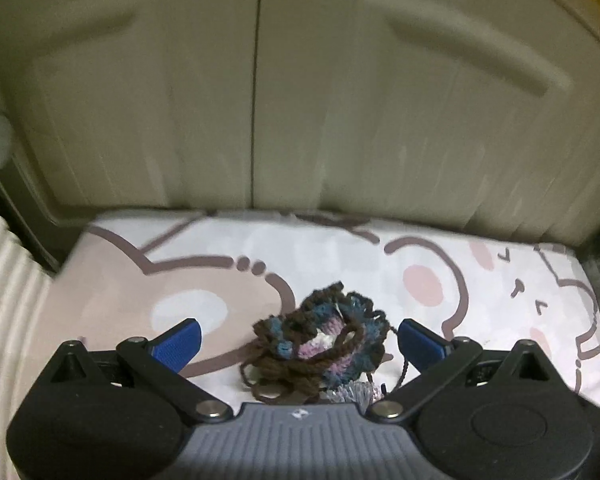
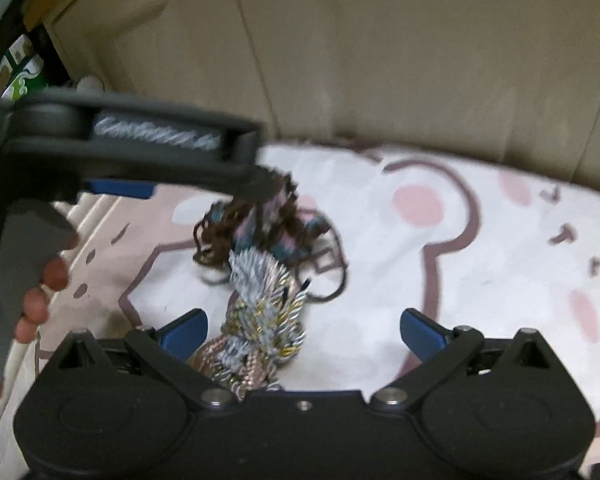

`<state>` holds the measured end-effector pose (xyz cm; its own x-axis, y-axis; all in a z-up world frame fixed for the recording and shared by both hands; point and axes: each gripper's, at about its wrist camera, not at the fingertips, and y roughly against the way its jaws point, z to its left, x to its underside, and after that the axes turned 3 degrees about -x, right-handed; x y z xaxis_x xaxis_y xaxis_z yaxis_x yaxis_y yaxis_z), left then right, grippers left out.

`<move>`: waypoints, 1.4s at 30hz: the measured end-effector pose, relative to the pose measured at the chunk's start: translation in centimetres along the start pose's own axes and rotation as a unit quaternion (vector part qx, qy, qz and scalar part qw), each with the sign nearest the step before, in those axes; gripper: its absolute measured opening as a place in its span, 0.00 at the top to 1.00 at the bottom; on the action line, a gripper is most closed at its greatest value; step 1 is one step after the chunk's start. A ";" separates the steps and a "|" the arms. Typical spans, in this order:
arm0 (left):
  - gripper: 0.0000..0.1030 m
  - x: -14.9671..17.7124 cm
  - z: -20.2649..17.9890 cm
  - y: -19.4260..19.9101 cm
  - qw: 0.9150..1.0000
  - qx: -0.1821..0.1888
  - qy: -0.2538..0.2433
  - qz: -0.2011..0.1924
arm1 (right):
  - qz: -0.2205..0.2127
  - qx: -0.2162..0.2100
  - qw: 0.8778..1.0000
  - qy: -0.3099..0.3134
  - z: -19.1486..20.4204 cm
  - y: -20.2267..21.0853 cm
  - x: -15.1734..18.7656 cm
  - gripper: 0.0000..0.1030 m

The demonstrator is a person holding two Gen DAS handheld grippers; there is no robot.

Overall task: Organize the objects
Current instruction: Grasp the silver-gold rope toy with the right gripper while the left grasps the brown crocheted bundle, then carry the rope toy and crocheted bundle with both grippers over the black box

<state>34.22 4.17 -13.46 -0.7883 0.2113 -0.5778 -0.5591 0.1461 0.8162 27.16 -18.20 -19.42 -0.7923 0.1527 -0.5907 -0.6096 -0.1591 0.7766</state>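
A brown, blue and purple crocheted yarn piece (image 1: 320,338) lies on the cartoon-bear bed sheet (image 1: 380,272). My left gripper (image 1: 300,342) is open, with its blue fingers on either side of the piece. A silver, pink and gold tassel bundle (image 2: 260,312) lies just in front of the crocheted piece (image 2: 260,224). My right gripper (image 2: 302,332) is open around the near end of the tassel, closer to its left finger. Only a grey tuft of the tassel (image 1: 352,394) shows in the left wrist view. The left gripper's black housing (image 2: 140,140) hangs over the yarn.
Beige cabinet doors (image 1: 260,100) rise directly behind the sheet. A ribbed white surface (image 1: 8,288) borders it on the left. A person's fingers (image 2: 40,288) hold the left gripper's handle. A green printed package (image 2: 20,72) sits far left. The sheet (image 2: 480,260) is bare to the right.
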 end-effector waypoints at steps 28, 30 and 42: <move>0.50 0.9 0.1 -4.5 0.995 -0.002 0.025 0.092 | 0.050 -0.060 0.997 0.029 1.7 0.4 1.8 0.54; 0.51 1.1 0.3 -3.9 0.996 -0.005 0.030 0.087 | 0.052 -0.056 0.997 0.031 1.4 1.2 2.0 0.54; 0.51 1.0 0.7 2.9 0.998 -0.016 0.035 0.047 | 0.017 -0.015 0.999 0.024 0.5 5.9 0.7 0.54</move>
<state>31.98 5.46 -11.64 -0.8530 0.1539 -0.4986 -0.4891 0.0971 0.8668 23.00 -18.57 -15.12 -0.8129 0.0999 -0.5738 -0.5815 -0.1925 0.7904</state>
